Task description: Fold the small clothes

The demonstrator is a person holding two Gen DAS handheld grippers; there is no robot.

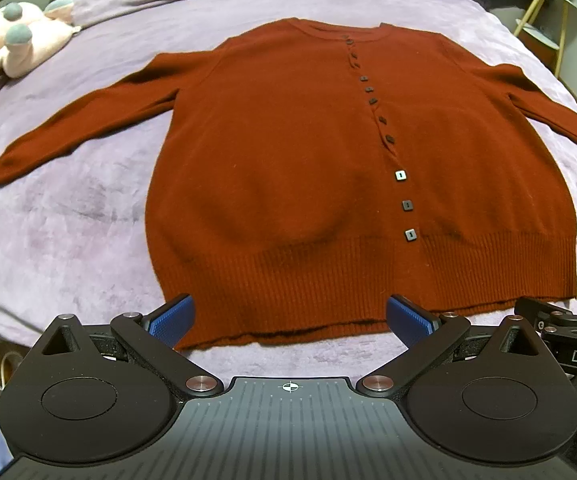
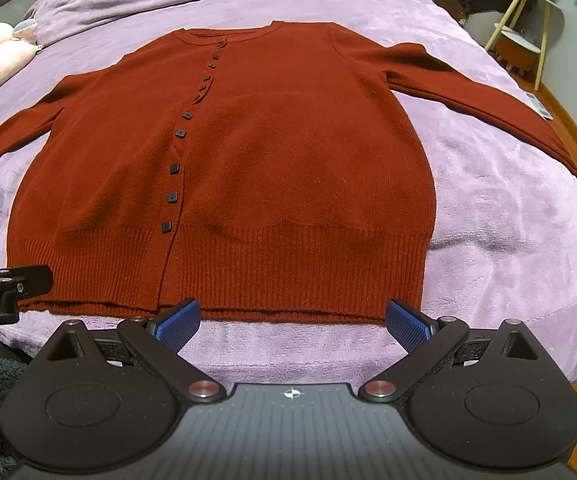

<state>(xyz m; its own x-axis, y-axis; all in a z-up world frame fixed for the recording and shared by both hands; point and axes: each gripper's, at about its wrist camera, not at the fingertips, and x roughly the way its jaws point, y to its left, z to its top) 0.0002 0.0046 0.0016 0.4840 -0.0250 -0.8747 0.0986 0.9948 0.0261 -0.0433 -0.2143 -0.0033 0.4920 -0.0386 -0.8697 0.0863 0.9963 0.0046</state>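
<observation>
A rust-red cardigan (image 1: 288,184) is being displayed flat, buttoned, on the purple blanket (image 1: 68,240). Both the left gripper (image 1: 288,320) and right gripper (image 2: 292,320) are being held wide at its hem, empty. A remote (image 2: 539,107) beside the sleeve is being shown only by the right view.

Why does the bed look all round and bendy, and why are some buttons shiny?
In both wrist views the fisheye lens bows the purple bedspread and swells the red cardigan. In the left wrist view, light glints off the lower square buttons, turning them pale; in the right wrist view the same buttons stay dark. Both pictures are sharp, with soft shadows above the ribbed hem.
</observation>
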